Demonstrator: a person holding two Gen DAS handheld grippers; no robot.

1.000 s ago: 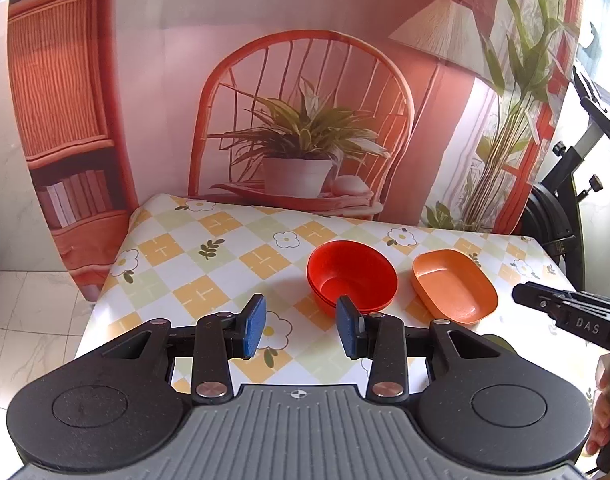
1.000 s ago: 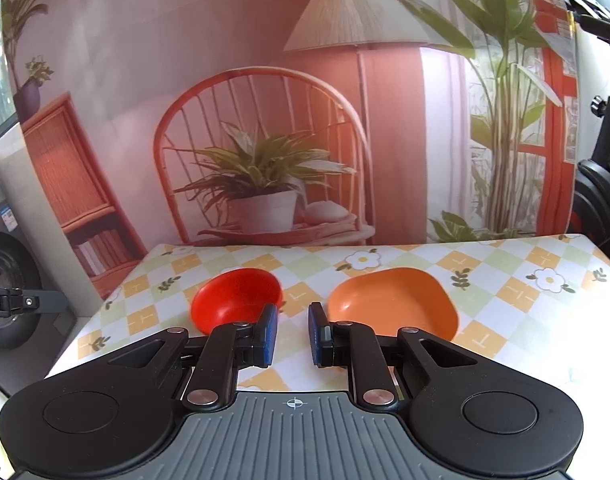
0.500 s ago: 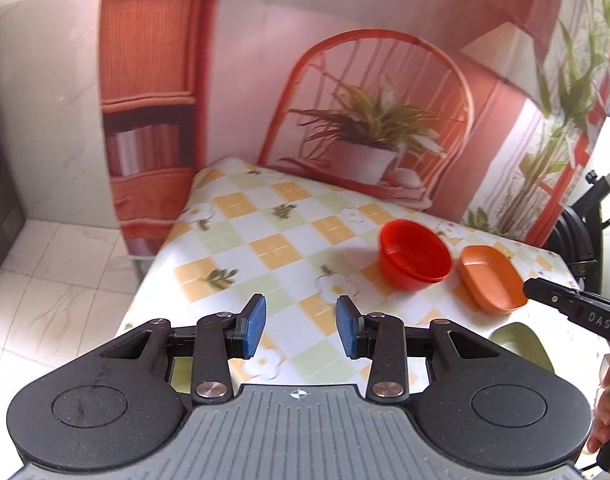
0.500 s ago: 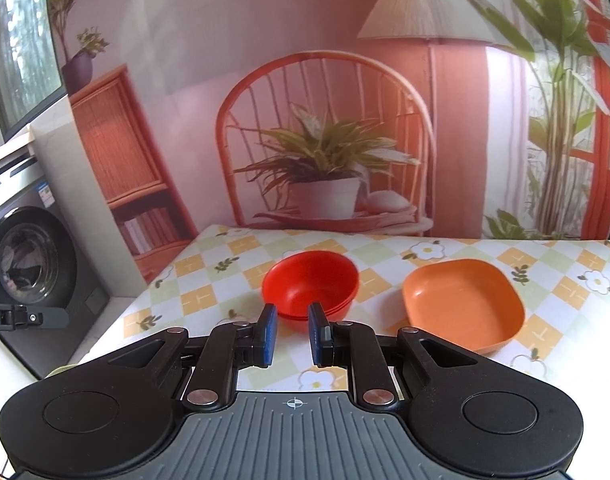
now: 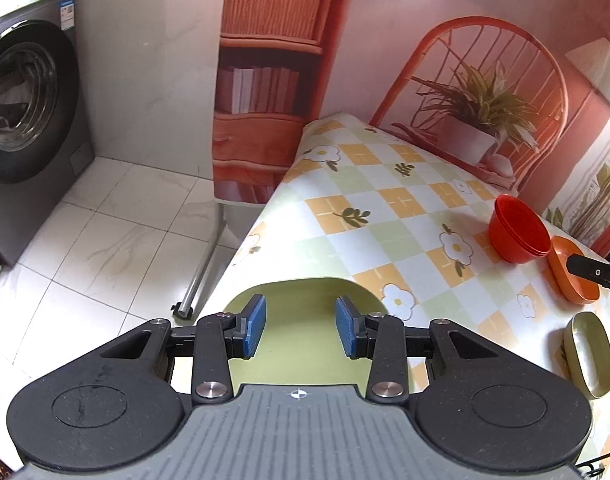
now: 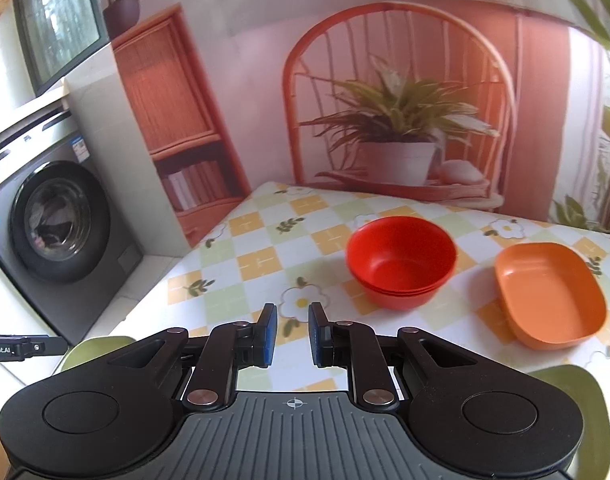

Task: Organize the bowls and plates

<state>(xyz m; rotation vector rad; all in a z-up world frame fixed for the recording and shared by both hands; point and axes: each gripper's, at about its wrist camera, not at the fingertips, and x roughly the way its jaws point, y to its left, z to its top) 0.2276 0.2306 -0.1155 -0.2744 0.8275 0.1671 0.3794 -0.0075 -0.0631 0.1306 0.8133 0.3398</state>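
Green plate (image 5: pixel 297 344) sits at the near left corner of the checkered table (image 5: pixel 385 216), directly under the left gripper (image 5: pixel 301 332), whose jaws are wide apart w/ nothing between the pads yet. Looks like the approach-to-pick step: next move prob needs the left gripper to drop lower and get one pad under/over the plate rim, since a flat plate gives little to pinch. Right gripper (image 6: pixel 292 334) hangs over the table w/ jaws narrow but not closed, empty. Red bowls (image 6: pixel 401 262), seemingly 3 nested, nothing in the top one; orange dish (image 6: pixel 551 294) just beside, empty too. Small green dish (image 5: pixel 589 354) lies at the table's near right, also empty.
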